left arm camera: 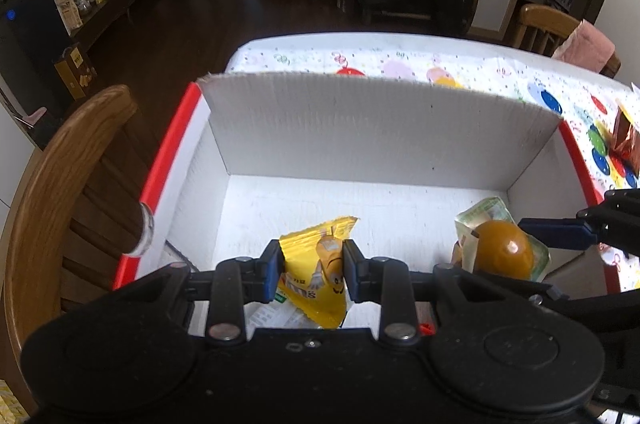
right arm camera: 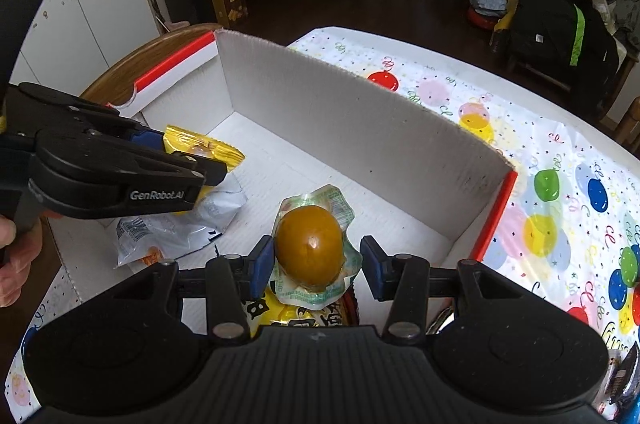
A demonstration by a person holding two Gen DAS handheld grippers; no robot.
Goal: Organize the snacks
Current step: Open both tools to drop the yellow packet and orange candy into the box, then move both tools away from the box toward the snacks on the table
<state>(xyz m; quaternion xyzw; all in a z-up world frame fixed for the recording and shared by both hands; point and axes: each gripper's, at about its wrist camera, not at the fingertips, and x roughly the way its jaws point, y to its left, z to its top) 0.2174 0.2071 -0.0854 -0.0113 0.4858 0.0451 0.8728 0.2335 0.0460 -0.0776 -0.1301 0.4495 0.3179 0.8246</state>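
A white cardboard box (left arm camera: pixel 360 128) with red edges stands on the table. My left gripper (left arm camera: pixel 314 266) is shut on a yellow M&M's packet (left arm camera: pixel 320 288) and holds it over the box's near left part; from the right wrist view this gripper (right arm camera: pixel 216 164) shows with the yellow packet (right arm camera: pixel 200 144) in it. A brown egg in a clear wrapper (right arm camera: pixel 310 248) lies between the jaws of my right gripper (right arm camera: pixel 316 266), which stand open on either side. The egg (left arm camera: pixel 502 250) rests at the box's right. Below it lies a yellow packet with black characters (right arm camera: pixel 296 316).
A white crinkled snack bag (right arm camera: pixel 180 224) lies in the box under the left gripper. The balloon-print tablecloth (right arm camera: pixel 560 184) spreads to the right, with a shiny red-brown packet (left arm camera: pixel 624 140) on it. A wooden chair back (left arm camera: pixel 60 184) stands close at the left. A hand (right arm camera: pixel 8 264) grips the left tool.
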